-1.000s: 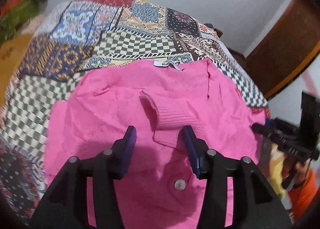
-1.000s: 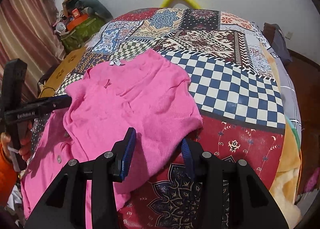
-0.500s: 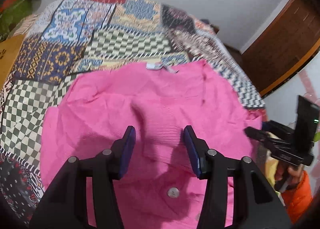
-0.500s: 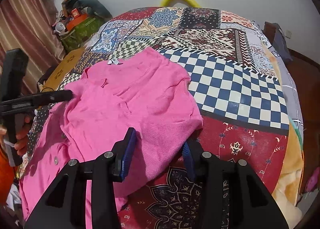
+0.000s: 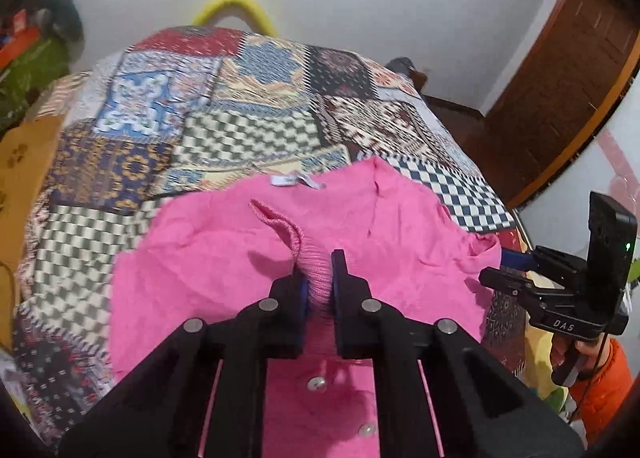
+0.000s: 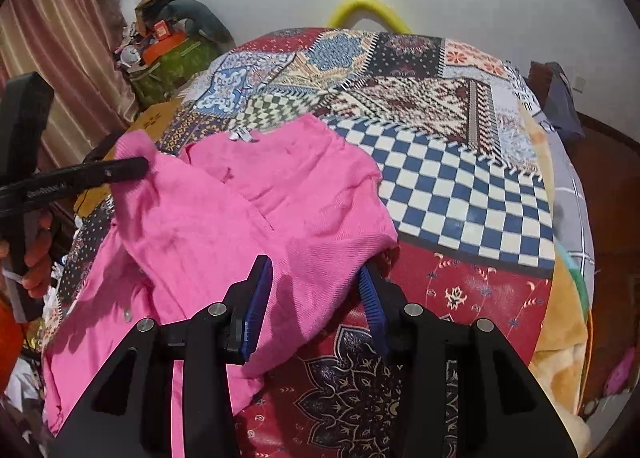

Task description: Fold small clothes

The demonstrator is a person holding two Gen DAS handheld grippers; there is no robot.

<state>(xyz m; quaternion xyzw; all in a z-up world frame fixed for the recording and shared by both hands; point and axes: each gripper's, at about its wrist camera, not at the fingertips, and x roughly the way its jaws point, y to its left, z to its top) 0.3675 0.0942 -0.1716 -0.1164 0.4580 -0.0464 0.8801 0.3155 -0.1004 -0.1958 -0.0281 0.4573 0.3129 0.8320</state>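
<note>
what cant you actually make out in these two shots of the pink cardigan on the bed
- Left wrist view: the white neck label is too small to read.
- Left wrist view: the cardigan hem is hidden behind the left claw, shut on the ribbed cuff.
- Right wrist view: whether the right claw pads press the cloth; the right pad sits under the fold.
- Both views: the patchwork bedspread runs past the frame edges.

Both wrist views look steeply down, close, sharing the pink cardigan (image 5: 224,242).

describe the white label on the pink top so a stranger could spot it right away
On the patchwork bedspread lies a pink knit cardigan. Follow it to its far edge: the small white label sits there at the neckline, the only white patch on the pink fabric.
</note>
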